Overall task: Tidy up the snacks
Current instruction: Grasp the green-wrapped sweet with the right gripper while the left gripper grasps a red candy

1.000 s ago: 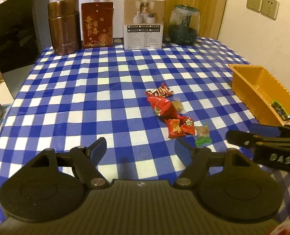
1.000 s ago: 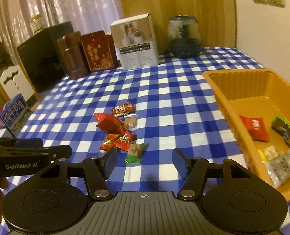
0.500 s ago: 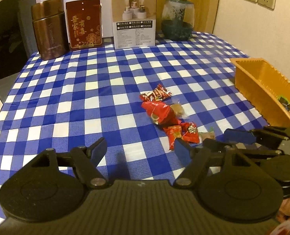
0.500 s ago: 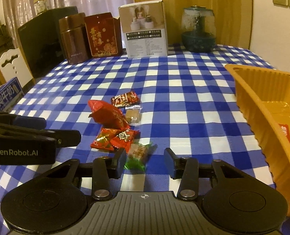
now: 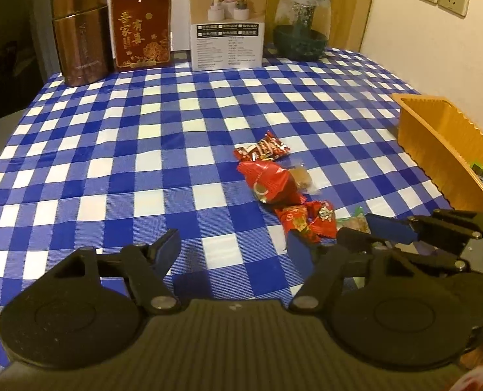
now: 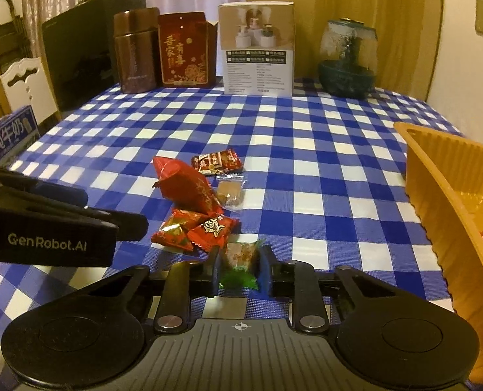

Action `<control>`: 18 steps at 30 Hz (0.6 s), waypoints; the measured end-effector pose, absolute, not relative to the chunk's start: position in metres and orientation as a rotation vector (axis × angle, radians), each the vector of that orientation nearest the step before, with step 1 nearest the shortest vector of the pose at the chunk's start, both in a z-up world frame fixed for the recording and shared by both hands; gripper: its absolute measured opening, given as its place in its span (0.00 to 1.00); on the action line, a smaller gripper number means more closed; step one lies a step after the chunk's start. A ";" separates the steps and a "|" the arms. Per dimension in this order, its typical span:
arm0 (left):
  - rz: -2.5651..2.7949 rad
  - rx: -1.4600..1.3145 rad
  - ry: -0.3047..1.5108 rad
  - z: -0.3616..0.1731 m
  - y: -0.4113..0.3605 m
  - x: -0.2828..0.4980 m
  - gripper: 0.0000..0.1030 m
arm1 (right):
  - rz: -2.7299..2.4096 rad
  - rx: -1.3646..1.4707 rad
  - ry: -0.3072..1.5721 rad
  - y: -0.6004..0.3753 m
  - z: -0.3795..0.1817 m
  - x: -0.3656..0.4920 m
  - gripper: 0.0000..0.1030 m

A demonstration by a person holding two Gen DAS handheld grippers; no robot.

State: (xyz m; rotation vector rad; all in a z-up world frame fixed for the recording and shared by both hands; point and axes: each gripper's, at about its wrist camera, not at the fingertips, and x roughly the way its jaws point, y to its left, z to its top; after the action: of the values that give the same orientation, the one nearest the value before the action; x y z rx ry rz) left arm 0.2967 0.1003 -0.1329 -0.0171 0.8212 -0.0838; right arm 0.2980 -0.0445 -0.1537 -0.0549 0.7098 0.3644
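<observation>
Since a second ago our right gripper (image 6: 239, 268) has dropped toward the cloth and narrowed from wide apart to close around the green-wrapped candy (image 6: 241, 255), while our left gripper (image 5: 233, 244) has stayed spread and idle over the checked tablecloth (image 5: 111, 150). The right jaws now stand on either side of the candy, touching or all but touching its wrapper; we cannot tell whether they truly pinch it yet. Our worry is the grip itself: the wrapper looks slick and crinkly, and the fingers seem to catch the body near its lower twisted end, so the piece could squirt out or swing when lifted. A second risk is the two small red packets (image 6: 195, 228) just beside the left finger, which a sideways drag could scatter. The candy is small, with a pale brownish body under clear film and bright green twisted ends, lying on the cloth nearest us in the loose cluster of snacks, well apart from the orange tray (image 6: 436, 176) on our right where other snacks already lie.
</observation>
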 end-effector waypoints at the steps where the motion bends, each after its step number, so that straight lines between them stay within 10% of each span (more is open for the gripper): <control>1: -0.089 -0.017 0.820 -0.133 0.099 0.297 0.67 | 0.361 -0.046 0.711 -0.047 -0.153 0.298 0.23; 18: -0.181 -0.060 0.803 -0.148 0.079 0.314 0.47 | 0.280 0.052 0.731 -0.086 -0.138 0.295 0.22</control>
State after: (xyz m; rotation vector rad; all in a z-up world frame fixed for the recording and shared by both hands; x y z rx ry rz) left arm 0.3140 0.0789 -0.1484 -0.0601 0.8026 -0.1812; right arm 0.2949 -0.0860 -0.1381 0.0520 0.7315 0.2802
